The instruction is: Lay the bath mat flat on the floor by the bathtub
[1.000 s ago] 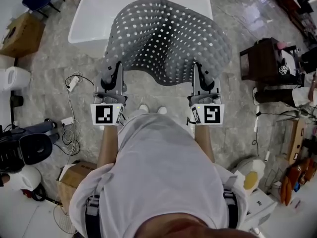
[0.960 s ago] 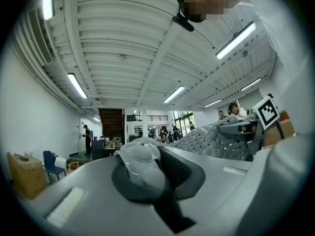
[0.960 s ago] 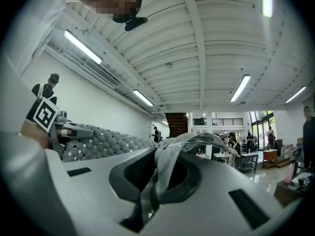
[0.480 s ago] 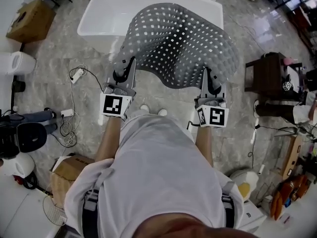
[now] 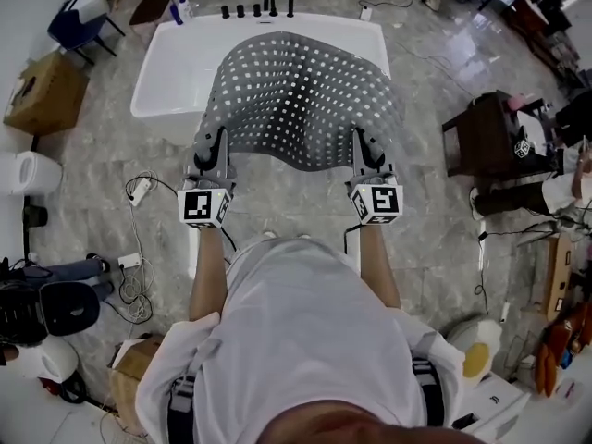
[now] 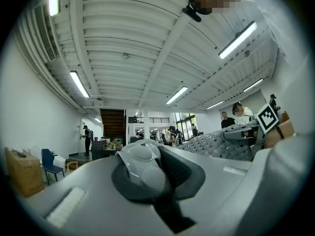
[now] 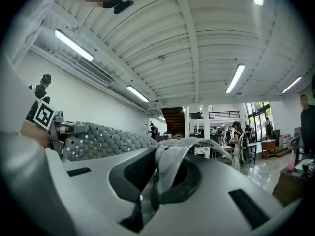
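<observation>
The floor (image 5: 102,169) is grey marbled tile. A white bathtub (image 5: 171,54) stands at its far side with black taps (image 5: 268,3) along its back rim. Clutter rings the open patch: a cardboard box (image 5: 42,95) and a blue chair (image 5: 79,17) off to the left, loose white cables (image 5: 139,192) on the tile, and a dark wooden side table (image 5: 486,132) to the right. From the gripper views, a ribbed white ceiling with strip lights (image 6: 78,85) runs overhead, and a few people stand far back in the hall.

The person stands facing the tub and holds the bath mat (image 5: 296,91), grey and full of small holes, up off the floor. It arches away from them, and from above its far part covers the tub's near rim. The left gripper (image 5: 213,141) has its jaws clenched on the mat's near left corner, with the grey rubber bunched between them. The right gripper (image 5: 361,141) is clamped the same way on the near right corner.

A second ago the mat billowed wide, its right side bulging well past the right gripper. Now that side is drawn in and the sheet looks narrower and more even. Both grips are unchanged, and the taps, cut off half a second ago, now show in full.
</observation>
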Tool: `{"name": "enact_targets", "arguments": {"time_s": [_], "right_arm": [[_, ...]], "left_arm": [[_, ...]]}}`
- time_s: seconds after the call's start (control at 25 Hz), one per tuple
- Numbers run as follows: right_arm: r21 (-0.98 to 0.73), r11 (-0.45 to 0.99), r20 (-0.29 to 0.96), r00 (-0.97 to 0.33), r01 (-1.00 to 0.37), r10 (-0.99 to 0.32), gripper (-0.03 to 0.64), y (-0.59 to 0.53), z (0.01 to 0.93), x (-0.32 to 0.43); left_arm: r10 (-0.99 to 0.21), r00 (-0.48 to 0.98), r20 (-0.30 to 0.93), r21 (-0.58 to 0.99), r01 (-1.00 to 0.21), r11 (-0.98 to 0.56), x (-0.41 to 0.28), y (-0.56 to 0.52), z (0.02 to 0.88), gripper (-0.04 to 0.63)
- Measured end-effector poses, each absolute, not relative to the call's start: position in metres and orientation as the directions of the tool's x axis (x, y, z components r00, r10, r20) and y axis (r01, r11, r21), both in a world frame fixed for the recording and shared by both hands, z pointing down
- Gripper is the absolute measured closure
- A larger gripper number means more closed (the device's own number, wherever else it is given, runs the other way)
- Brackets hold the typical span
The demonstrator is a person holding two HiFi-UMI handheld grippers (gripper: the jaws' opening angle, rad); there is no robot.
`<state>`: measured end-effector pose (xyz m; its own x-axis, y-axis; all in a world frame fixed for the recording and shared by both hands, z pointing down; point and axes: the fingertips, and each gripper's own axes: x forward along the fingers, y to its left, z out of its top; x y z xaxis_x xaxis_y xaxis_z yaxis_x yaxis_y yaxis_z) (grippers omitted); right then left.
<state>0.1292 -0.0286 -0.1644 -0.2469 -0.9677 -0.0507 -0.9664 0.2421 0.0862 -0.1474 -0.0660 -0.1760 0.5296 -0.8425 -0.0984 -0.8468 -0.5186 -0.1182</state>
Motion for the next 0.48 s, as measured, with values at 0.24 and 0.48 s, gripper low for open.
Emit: {"name": "enact_targets", "arguments": {"time_s": [0.24,0.48], "right_arm": [[0.113,0.257,-0.028,-0.262,-0.960,-0.965,0.595,-0.048,-0.150,0.122],[0.095,0.269,-0.010,-0.271,-0.959,-0.963,0.595,-0.050,-0.142,0.123]], "left_arm": [[-0.833,0.545,-0.097,-0.070,-0.839,-0.540,-0.149,-0.082,-0.163,0.577],[-0.831,0.551,-0.076,-0.046,-0.834,-0.549,-0.145,-0.084,-0.155,0.575]]}}
